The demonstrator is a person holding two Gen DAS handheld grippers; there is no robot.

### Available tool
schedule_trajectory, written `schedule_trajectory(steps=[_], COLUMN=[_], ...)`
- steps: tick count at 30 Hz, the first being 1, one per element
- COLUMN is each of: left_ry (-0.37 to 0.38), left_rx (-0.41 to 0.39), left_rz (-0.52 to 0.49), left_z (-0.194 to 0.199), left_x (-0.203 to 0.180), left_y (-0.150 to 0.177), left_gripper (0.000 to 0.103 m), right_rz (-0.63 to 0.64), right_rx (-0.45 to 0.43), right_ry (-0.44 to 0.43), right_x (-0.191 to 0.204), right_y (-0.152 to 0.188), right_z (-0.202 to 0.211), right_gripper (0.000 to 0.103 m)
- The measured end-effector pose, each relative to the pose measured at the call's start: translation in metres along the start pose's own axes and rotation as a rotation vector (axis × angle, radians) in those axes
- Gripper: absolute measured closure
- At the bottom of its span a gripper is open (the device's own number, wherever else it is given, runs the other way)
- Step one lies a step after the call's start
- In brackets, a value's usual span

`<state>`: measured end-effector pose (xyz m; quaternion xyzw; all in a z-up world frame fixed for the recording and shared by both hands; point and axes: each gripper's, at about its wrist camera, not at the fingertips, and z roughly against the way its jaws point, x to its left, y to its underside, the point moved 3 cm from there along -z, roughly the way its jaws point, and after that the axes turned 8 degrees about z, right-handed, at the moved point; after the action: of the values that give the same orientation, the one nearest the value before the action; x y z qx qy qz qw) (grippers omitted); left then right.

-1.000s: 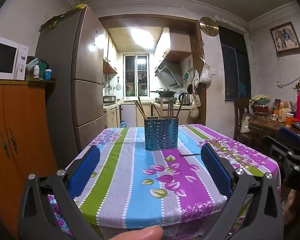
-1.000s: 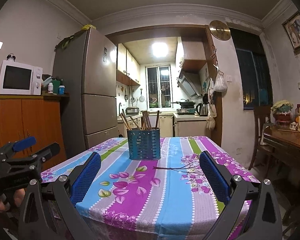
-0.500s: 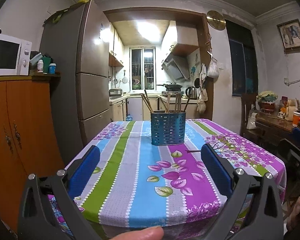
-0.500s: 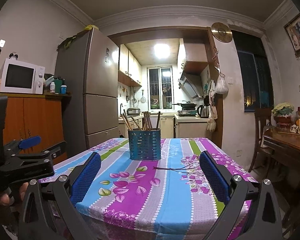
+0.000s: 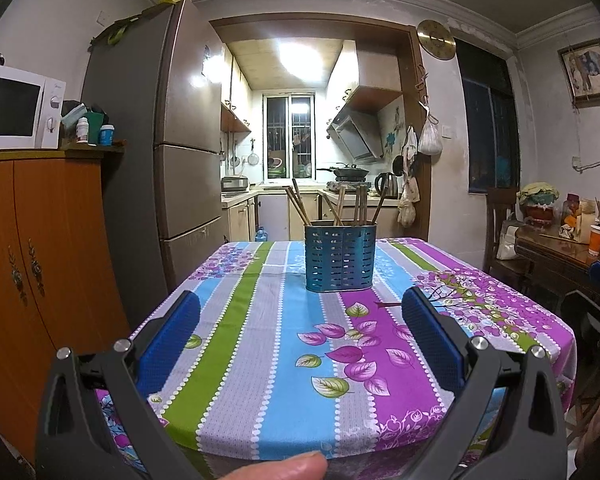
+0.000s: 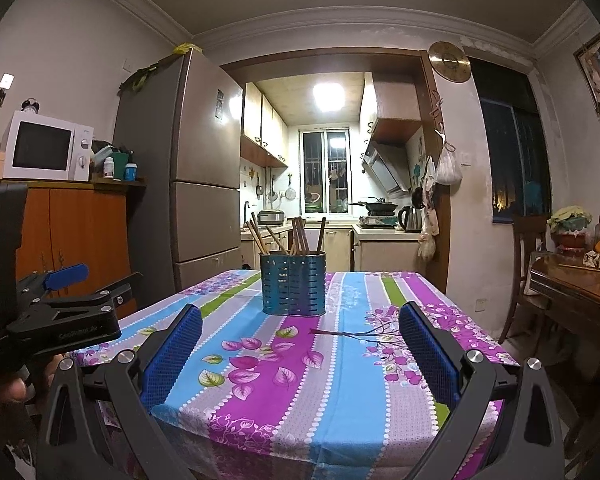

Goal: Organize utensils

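A blue perforated utensil holder (image 5: 340, 256) stands upright mid-table on the striped floral cloth; it also shows in the right wrist view (image 6: 293, 283). Several brown chopsticks (image 5: 332, 206) stick up out of it. A single dark chopstick (image 6: 340, 333) lies flat on the cloth to the holder's right; its end shows in the left wrist view (image 5: 386, 303). My left gripper (image 5: 300, 312) is open and empty over the table's near edge. My right gripper (image 6: 300, 322) is open and empty, short of the lying chopstick. The left gripper shows at the left of the right wrist view (image 6: 82, 286).
The table (image 5: 260, 420) has a near edge right under both grippers. An orange cabinet (image 5: 40, 260) with a microwave and a tall fridge (image 5: 180, 160) stand to the left. A wooden side table (image 5: 560, 256) with clutter and a chair (image 6: 528, 264) stand to the right.
The left gripper's view has swung a little: the holder sits slightly more to the right and higher. The right gripper has barely moved. Both stay open.
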<state>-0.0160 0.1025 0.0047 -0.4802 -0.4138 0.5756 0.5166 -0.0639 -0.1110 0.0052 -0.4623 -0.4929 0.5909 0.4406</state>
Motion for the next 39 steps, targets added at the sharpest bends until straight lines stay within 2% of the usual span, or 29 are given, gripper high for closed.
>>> schedule_trajectory(steps=[39], left_ry=[-0.017], left_rx=[0.011], left_rz=[-0.01], left_z=[-0.012], left_x=[-0.002], left_y=[0.001], left_gripper=[0.005], right_rz=[0.005], right_rx=[0.003], right_ry=[-0.013], right_x=[-0.002], right_y=[-0.002], right_z=[-0.012], right_gripper=[0.005])
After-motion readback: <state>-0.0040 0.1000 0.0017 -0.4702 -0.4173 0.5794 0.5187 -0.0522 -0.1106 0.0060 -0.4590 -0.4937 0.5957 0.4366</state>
